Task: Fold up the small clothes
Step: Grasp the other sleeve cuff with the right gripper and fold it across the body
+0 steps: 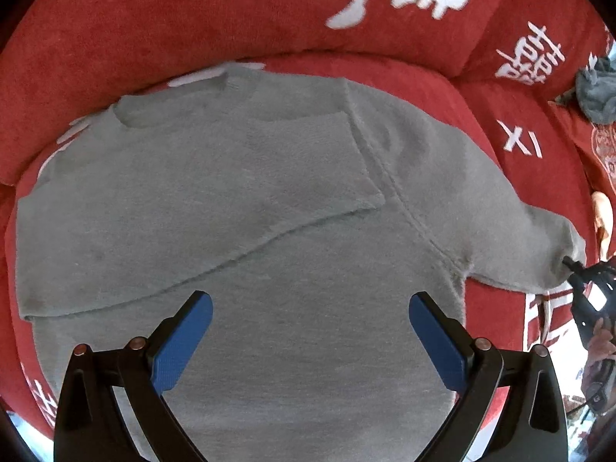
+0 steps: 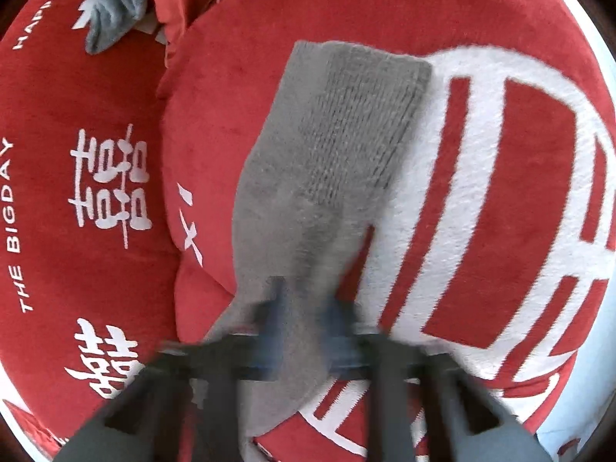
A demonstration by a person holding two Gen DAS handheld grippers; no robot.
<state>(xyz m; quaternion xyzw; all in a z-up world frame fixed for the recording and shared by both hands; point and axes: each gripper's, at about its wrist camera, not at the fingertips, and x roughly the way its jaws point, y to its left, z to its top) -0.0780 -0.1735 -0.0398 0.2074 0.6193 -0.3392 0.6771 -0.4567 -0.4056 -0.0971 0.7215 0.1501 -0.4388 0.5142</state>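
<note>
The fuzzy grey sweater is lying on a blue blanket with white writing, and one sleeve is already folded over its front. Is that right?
Not quite: the blanket is red, not blue, as the left wrist view shows. The rest holds: the fuzzy grey sweater lies on it, with one sleeve folded over its front.

You are looking at a red plush blanket (image 1: 442, 88) covering the whole seat, printed with large white characters (image 2: 111, 184). A red cushion (image 1: 192, 11) with the same white lettering is lying along the blanket's far edge. English words are running down the blanket's left edge in the right wrist view. Soft, even light is falling across the fabric.
</note>
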